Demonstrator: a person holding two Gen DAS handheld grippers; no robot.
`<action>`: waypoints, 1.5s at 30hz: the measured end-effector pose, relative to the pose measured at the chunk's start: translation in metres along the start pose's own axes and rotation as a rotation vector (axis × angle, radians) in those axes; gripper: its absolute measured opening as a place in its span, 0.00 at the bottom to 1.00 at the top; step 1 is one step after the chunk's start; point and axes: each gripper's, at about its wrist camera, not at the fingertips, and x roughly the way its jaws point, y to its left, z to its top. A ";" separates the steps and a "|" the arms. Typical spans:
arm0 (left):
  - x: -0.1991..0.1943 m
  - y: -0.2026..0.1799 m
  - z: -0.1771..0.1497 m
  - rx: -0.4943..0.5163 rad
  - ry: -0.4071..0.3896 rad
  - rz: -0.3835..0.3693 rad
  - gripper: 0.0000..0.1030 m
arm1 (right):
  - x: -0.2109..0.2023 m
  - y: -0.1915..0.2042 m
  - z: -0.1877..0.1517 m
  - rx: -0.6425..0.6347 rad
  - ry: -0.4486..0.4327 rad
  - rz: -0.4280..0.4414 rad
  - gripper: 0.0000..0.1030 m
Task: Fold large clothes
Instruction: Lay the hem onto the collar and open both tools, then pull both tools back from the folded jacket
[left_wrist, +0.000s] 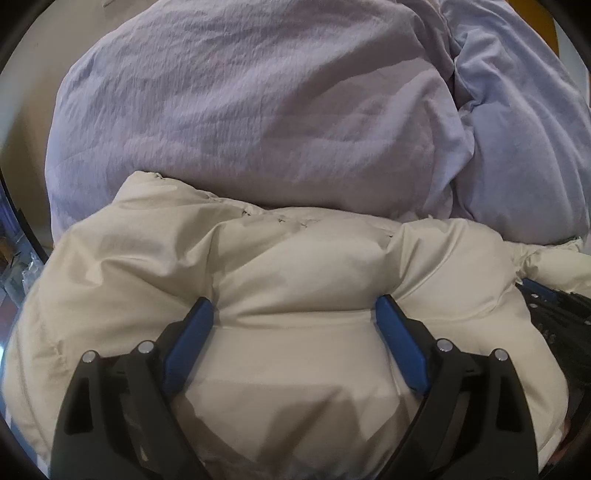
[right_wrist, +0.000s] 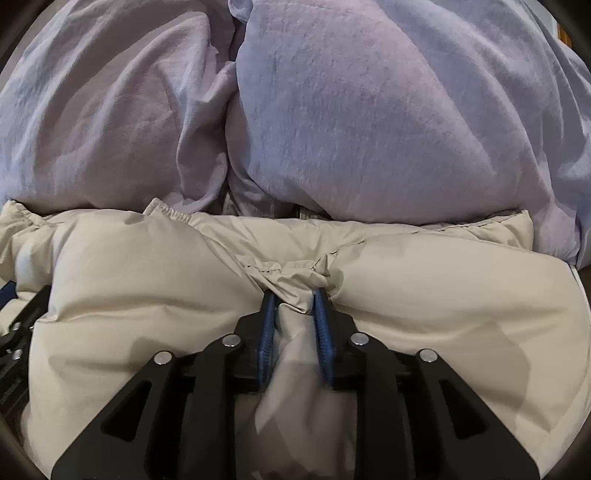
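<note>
A cream puffer jacket (left_wrist: 295, 258) lies bunched across the near part of a bed. My left gripper (left_wrist: 293, 304) stands wide open over it, and its blue fingertips (left_wrist: 201, 310) dent the padding on either side of a thick roll of jacket. In the right wrist view the same jacket (right_wrist: 443, 295) fills the foreground. My right gripper (right_wrist: 294, 301) is narrowed on a pinched fold of the cream fabric, which fills the gap between the blue pads (right_wrist: 323, 332). A stitched seam runs just beyond that fold.
Crumpled lilac bedding (left_wrist: 240, 110) rises behind the jacket, with a paler pillow-like mound (right_wrist: 369, 110) to the right. The right gripper's black frame (left_wrist: 546, 299) shows at the left view's right edge. The left gripper's frame (right_wrist: 14, 332) shows at the right view's left edge.
</note>
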 end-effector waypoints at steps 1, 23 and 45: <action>-0.003 0.002 0.000 -0.002 0.007 -0.007 0.88 | -0.006 -0.003 -0.001 0.002 0.005 0.014 0.46; -0.007 0.105 0.003 -0.076 0.003 0.194 0.88 | -0.042 -0.093 -0.016 0.064 -0.085 -0.170 0.72; 0.009 0.120 -0.001 -0.081 0.064 0.149 0.88 | -0.018 -0.110 -0.011 0.083 -0.004 -0.162 0.78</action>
